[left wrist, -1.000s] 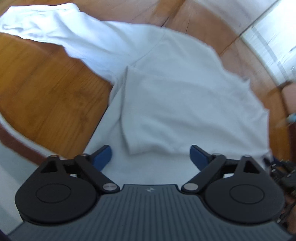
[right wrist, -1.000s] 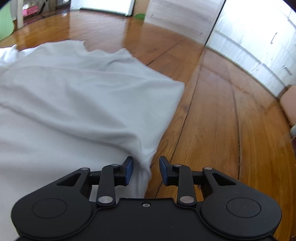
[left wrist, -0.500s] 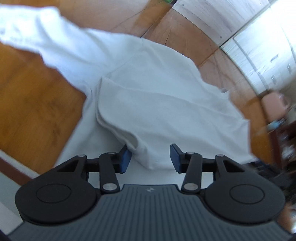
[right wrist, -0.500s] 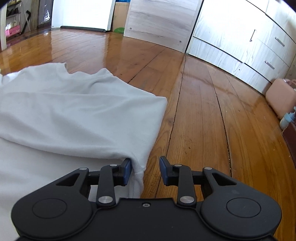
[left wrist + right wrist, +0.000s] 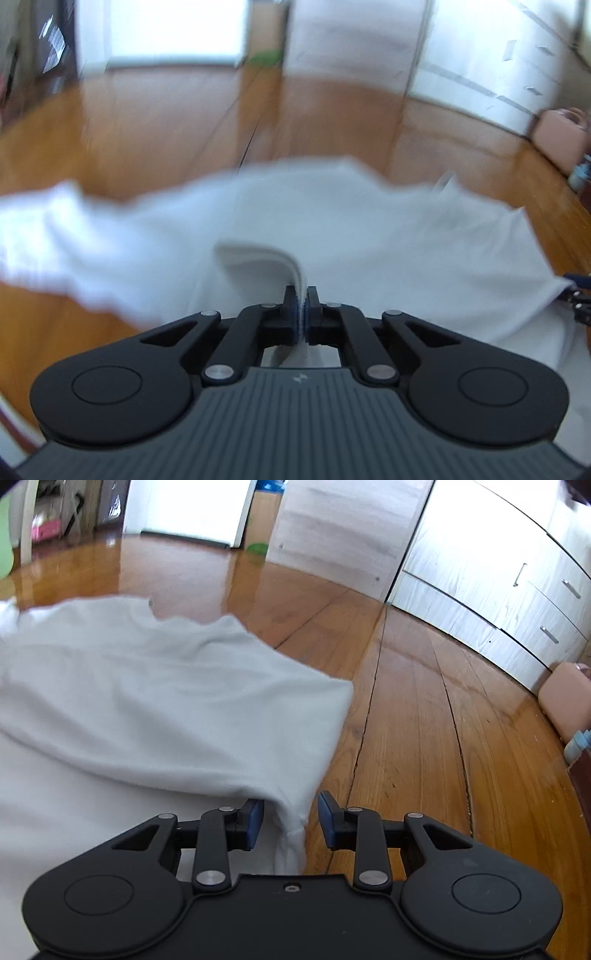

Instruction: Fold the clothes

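Observation:
A white garment (image 5: 332, 229) lies spread on the wooden floor, partly folded over itself. My left gripper (image 5: 302, 314) is shut on a raised fold of its fabric near the close edge; the view is blurred. In the right wrist view the same garment (image 5: 147, 709) fills the left half. My right gripper (image 5: 291, 819) is open, its blue pads on either side of the garment's near right corner, which hangs between them without being pinched.
Wooden floor (image 5: 424, 738) stretches to the right of the garment. White drawer units (image 5: 498, 590) line the far right wall. A pink object (image 5: 565, 701) and a small bottle (image 5: 578, 744) stand at the right edge. A green thing (image 5: 258, 548) lies far back.
My left gripper closed from wide open onto a fold of the garment and tilted up toward the room. My right gripper stayed open at the corner, with the view shifting slightly.

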`<action>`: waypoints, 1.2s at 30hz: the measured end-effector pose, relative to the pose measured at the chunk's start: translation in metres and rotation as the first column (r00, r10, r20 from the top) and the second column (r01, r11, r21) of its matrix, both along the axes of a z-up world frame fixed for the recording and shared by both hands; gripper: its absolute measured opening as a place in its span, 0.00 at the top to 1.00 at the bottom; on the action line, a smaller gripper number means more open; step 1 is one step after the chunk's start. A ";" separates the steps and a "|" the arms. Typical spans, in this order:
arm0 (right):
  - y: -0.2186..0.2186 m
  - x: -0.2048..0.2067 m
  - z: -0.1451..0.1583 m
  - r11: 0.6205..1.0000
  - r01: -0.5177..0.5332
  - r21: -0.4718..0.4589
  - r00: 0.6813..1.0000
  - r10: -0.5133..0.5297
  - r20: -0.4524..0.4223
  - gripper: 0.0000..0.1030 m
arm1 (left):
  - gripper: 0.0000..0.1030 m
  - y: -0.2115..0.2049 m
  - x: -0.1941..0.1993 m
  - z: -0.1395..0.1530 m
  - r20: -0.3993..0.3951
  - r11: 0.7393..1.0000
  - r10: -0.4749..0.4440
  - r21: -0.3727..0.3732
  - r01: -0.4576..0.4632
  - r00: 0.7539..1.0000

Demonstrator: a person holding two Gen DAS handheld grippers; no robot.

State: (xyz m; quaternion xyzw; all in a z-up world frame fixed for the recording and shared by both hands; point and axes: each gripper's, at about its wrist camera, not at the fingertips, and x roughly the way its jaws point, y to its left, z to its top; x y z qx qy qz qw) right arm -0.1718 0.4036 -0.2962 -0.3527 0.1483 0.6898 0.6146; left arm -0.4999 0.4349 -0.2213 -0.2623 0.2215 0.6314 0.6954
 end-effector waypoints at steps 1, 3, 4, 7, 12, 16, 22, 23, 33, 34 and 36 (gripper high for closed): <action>0.000 0.000 0.001 1.000 0.015 0.010 1.000 -0.015 -0.006 0.80 | 0.97 0.010 0.003 0.016 -0.010 0.999 -0.016 0.040 0.016 1.000; -0.002 0.001 0.004 0.999 0.045 0.030 0.999 -0.044 -0.018 0.81 | 0.97 0.031 0.006 0.054 -0.003 0.991 -0.040 0.128 0.040 0.999; -0.003 0.002 0.006 0.997 0.066 0.041 0.998 -0.065 -0.022 0.81 | 0.97 0.040 0.006 0.075 0.009 0.982 -0.055 0.180 0.053 0.998; -0.002 0.006 0.007 0.988 0.150 0.024 0.986 -0.148 -0.070 0.81 | 0.96 0.049 0.012 0.119 -0.041 0.936 -0.075 0.341 0.084 0.996; 0.007 0.013 0.000 0.984 0.147 -0.097 0.966 -0.164 -0.198 0.80 | 0.97 0.091 -0.003 0.045 -0.065 0.997 0.016 0.077 -0.011 0.998; 0.008 0.009 0.000 0.989 0.086 -0.116 0.988 -0.100 -0.120 0.81 | 0.97 0.099 -0.024 -0.014 -0.087 0.993 0.062 -0.099 -0.071 0.994; 0.010 0.009 0.028 0.978 -0.114 -0.174 0.986 0.090 -0.139 0.66 | 0.96 0.091 -0.048 -0.035 -0.011 0.975 0.106 -0.196 -0.106 0.994; 0.010 0.016 0.038 0.980 -0.129 -0.151 0.972 0.095 -0.217 0.63 | 0.96 0.089 -0.046 -0.036 -0.015 0.976 0.100 -0.193 -0.101 0.995; 0.118 0.066 0.037 0.926 0.186 -0.328 0.790 -0.340 -0.511 0.62 | 0.96 0.096 -0.032 -0.041 -0.076 0.976 0.051 -0.209 -0.066 0.996; 0.131 0.069 0.034 0.908 0.219 -0.358 0.769 -0.386 -0.509 0.62 | 0.96 0.098 -0.032 -0.041 -0.077 0.975 0.049 -0.214 -0.064 0.996; 0.158 0.075 0.030 0.865 0.280 -0.417 0.723 -0.476 -0.502 0.56 | 0.96 0.101 -0.032 -0.042 -0.073 0.974 0.043 -0.218 -0.058 0.996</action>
